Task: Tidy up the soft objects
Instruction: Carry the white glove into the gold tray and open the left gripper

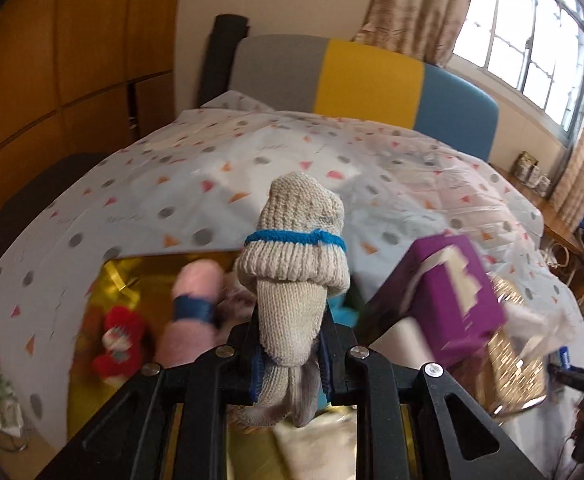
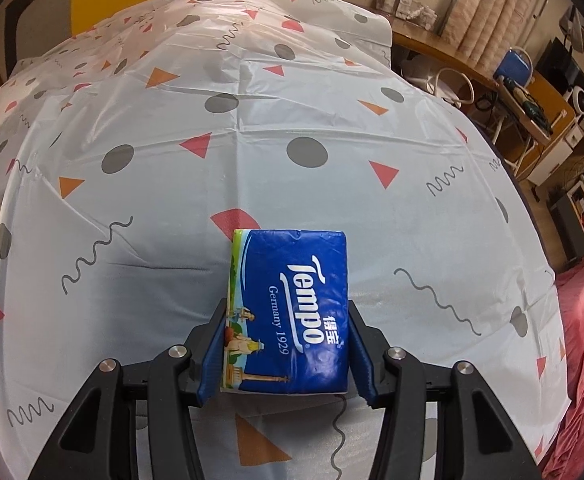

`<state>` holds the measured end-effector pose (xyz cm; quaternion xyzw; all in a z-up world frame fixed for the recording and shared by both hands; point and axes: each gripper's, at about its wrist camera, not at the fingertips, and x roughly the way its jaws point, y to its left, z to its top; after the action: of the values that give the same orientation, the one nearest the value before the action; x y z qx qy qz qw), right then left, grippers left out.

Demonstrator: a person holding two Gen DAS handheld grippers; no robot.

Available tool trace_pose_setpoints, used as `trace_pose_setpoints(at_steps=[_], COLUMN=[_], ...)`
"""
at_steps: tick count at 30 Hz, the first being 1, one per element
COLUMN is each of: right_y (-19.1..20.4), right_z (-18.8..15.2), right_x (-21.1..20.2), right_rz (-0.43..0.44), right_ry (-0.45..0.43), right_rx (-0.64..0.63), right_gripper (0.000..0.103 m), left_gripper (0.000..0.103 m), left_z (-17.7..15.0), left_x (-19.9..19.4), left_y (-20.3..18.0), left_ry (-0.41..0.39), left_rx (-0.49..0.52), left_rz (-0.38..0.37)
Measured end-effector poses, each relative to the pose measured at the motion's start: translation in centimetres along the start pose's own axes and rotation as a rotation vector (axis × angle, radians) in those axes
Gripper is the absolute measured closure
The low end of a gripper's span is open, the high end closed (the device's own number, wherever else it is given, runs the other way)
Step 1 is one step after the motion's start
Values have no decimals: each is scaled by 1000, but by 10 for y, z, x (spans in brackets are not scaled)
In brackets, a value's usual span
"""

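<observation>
Starting nearest, we find the left gripper (image 1: 290, 354) pinching a rolled beige knitted sock (image 1: 294, 264), held above a gold-lined box (image 1: 140, 280) of soft toys. We record the right gripper (image 2: 286, 350) clamping a blue tissue pack (image 2: 292, 312) over the patterned bed cover (image 2: 332, 120) beyond.

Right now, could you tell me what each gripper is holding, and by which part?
The left gripper pinches the knit glove near its lower end. The right gripper clamps the tissue pack by its long sides, at the near end.
</observation>
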<state>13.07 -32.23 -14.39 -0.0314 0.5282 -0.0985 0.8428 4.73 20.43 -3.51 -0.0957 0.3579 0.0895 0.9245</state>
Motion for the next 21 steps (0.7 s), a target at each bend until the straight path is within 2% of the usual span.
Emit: trace_pose_setpoints(at_steps=[10,21], right_y=[1,9], right_z=[-2,-5], right_x=[-1,-4], right_rz=[-14,-49], right_ry=[-16,-33], right_rx=[-16,-51], right_gripper=[50,51], left_gripper=[81,81], left_z=[-61,-81], left_x=[-36,-42], left_y=[62,86], left_ry=[9,44], left_rx=[-18,-74], left_rz=[129,152])
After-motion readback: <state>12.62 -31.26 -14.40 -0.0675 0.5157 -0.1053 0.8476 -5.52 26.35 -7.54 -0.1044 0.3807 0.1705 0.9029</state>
